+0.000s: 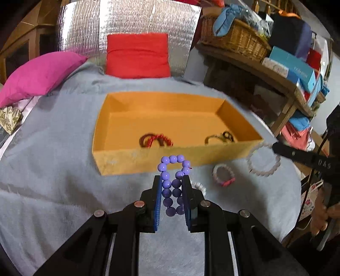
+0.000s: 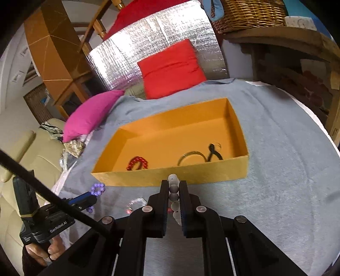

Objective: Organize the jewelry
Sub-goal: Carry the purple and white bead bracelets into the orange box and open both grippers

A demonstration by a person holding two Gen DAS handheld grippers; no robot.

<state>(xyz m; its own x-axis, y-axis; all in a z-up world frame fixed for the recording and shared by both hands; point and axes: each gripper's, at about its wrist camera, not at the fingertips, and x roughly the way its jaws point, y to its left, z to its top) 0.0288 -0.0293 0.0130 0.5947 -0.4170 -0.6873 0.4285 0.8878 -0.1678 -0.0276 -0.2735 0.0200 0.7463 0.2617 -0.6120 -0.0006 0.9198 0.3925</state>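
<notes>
My left gripper (image 1: pixel 172 180) is shut on a purple bead bracelet (image 1: pixel 173 169), held just in front of the near wall of the orange box (image 1: pixel 148 159). My right gripper (image 2: pixel 174 184) is shut on a pale translucent bead bracelet (image 2: pixel 173 178), also close to the near wall of the box (image 2: pixel 191 172); that bracelet (image 1: pixel 263 160) shows at the right of the left wrist view. Inside the box lie a red bracelet (image 1: pixel 156 140) and a dark thin bracelet (image 1: pixel 220 138). A white and pink bracelet (image 1: pixel 223 175) lies on the grey cloth. A clear bracelet (image 2: pixel 136 203) lies near it.
A grey cloth (image 1: pixel 53 169) covers the round table. A pink cushion (image 1: pixel 40 74) and a red cushion (image 1: pixel 137 56) sit behind the box, before a silver foil panel (image 1: pixel 127 19). Wooden shelves with a wicker basket (image 1: pixel 235 36) and boxes stand to the right.
</notes>
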